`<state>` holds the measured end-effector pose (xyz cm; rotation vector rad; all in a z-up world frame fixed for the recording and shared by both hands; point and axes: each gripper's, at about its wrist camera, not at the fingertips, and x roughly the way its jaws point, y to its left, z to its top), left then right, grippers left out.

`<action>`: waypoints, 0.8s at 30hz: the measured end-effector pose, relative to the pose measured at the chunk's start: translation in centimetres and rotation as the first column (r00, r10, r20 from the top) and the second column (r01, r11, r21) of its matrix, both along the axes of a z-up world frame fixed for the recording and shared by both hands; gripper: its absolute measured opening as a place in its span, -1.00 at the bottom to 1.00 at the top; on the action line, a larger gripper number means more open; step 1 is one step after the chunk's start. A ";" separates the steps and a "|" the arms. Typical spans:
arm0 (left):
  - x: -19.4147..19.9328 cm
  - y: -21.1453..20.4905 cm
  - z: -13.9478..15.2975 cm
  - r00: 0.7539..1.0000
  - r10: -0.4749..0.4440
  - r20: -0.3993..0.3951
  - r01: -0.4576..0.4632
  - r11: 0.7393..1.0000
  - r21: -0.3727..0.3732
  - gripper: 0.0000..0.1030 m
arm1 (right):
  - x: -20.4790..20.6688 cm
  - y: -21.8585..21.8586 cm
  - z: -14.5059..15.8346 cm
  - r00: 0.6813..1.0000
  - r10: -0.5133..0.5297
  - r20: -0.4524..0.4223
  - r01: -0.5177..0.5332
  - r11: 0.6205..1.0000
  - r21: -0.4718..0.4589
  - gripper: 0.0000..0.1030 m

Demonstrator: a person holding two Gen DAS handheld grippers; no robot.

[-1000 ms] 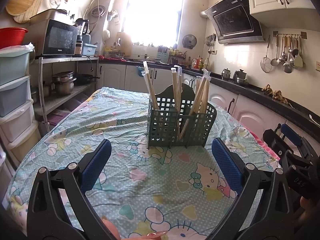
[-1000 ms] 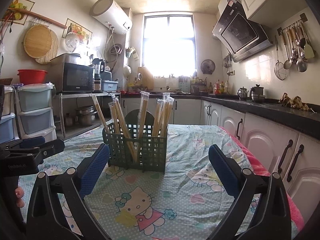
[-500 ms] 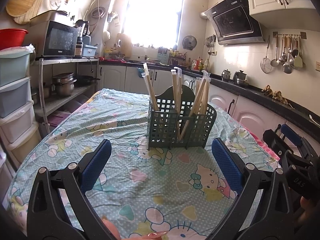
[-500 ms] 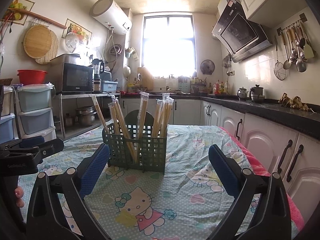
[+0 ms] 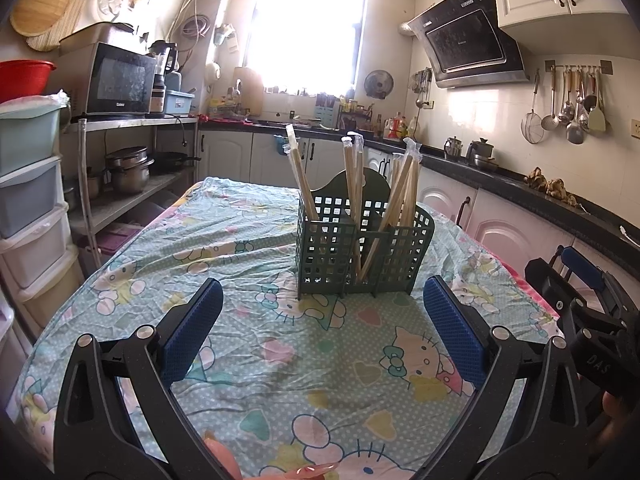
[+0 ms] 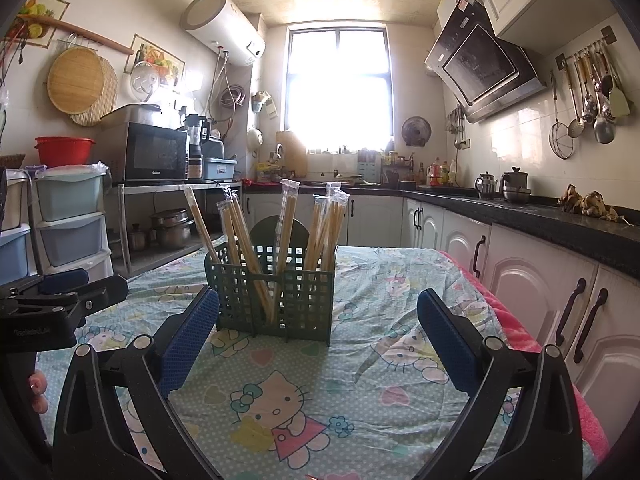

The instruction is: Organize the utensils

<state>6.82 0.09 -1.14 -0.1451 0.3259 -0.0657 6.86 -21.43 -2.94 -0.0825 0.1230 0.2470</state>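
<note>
Both jaws gape, empty; one utensil caddy [image 5: 362, 248].

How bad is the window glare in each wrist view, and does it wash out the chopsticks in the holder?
Left wrist view: the window is blown out white, but the chopsticks and green holder read clearly. Right wrist view: the window blooms onto the wall; the chopsticks stay sharp. Both views bend straight lines at the edges.
</note>
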 end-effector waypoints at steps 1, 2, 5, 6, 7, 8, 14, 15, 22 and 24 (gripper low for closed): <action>0.0 0.0 0.0 1.000 0.002 0.000 -0.002 1.000 0.004 0.80 | 0.0 0.0 0.0 1.000 0.000 0.000 0.000 1.000 0.000 0.88; 0.0 0.0 0.0 1.000 0.005 0.000 -0.005 1.000 0.007 0.80 | 0.0 0.0 0.0 1.000 0.000 -0.002 0.000 1.000 0.000 0.88; -0.2 0.1 0.1 1.000 0.011 0.005 -0.011 1.000 0.020 0.80 | 0.1 0.0 -0.1 1.000 -0.002 -0.007 0.002 1.000 0.001 0.88; -0.2 0.1 0.0 1.000 0.013 0.005 -0.013 1.000 0.023 0.80 | 0.2 -0.1 -0.2 1.000 -0.003 -0.011 0.003 1.000 0.002 0.88; -0.2 0.1 -0.1 1.000 0.014 0.005 -0.014 1.000 0.025 0.80 | 0.2 -0.1 -0.2 1.000 -0.004 -0.014 0.004 1.000 0.003 0.88; -0.2 0.2 0.0 1.000 0.013 0.004 -0.013 1.000 0.025 0.80 | 0.3 -0.1 -0.2 1.000 -0.007 -0.016 0.007 1.000 0.003 0.88; -0.2 0.4 -0.1 1.000 0.021 0.003 -0.022 0.999 0.032 0.80 | 0.5 -0.2 -0.3 1.000 -0.013 -0.024 0.013 1.000 0.003 0.88; -0.3 0.4 -0.1 1.000 0.025 0.004 -0.025 0.999 0.035 0.80 | 0.4 -0.2 -0.3 1.000 -0.014 -0.023 0.014 1.000 0.002 0.88; 0.0 0.8 0.0 0.998 0.064 -0.025 -0.062 0.997 0.053 0.80 | 0.5 -0.2 -0.3 1.000 -0.015 -0.023 0.015 1.000 0.004 0.88; -0.1 1.2 0.0 0.998 0.061 -0.030 -0.059 0.997 0.043 0.80 | 0.5 -0.3 -0.3 1.000 -0.017 -0.024 0.017 1.000 0.007 0.88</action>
